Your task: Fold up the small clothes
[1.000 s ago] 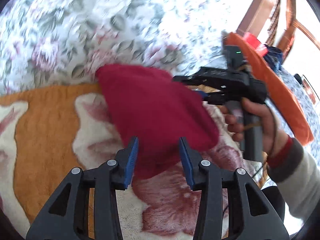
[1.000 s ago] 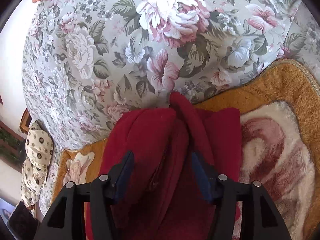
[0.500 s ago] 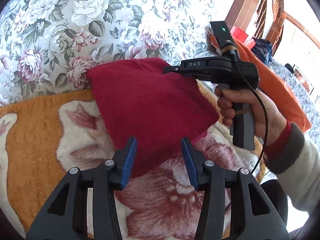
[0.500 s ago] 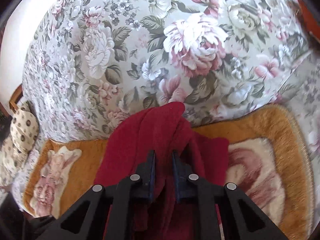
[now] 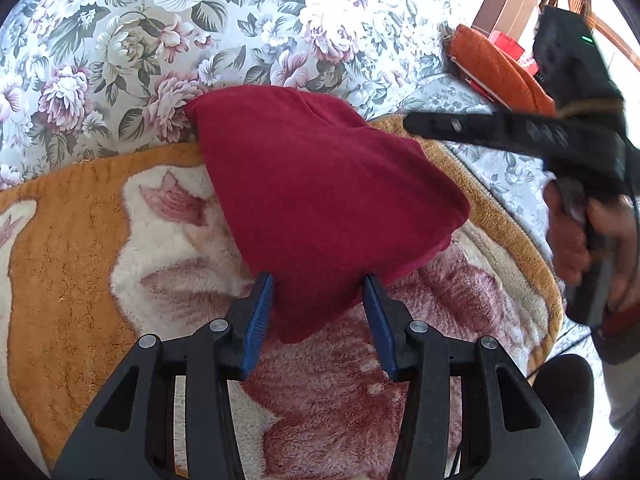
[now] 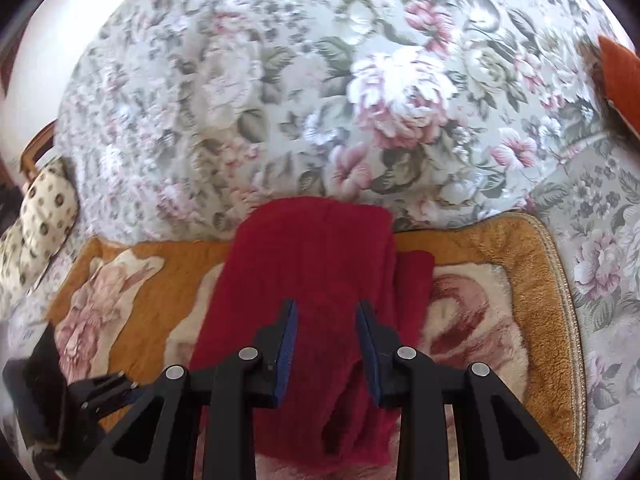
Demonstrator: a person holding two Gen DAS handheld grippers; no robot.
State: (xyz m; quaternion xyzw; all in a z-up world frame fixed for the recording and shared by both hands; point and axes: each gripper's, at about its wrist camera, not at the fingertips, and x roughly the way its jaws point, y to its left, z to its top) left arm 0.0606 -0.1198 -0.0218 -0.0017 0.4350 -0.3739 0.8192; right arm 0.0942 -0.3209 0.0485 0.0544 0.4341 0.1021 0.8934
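Risk: fold springs back once released.
Red fleece garment [image 5: 320,200] lies folded on plush blanket [image 5: 80,240]; right gripper [image 6: 326,344] jaws opening, clear of cloth; left gripper [image 5: 318,312] apart, straddling corner, unclamped.

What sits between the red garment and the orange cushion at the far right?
In the left wrist view, the right gripper crosses that stretch, above the floral cover separating red garment from orange cushion.

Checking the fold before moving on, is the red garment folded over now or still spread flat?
Folded. The red garment lies on the orange blanket as a compact doubled bundle, with an upper layer overlapping a lower one at its right edge.
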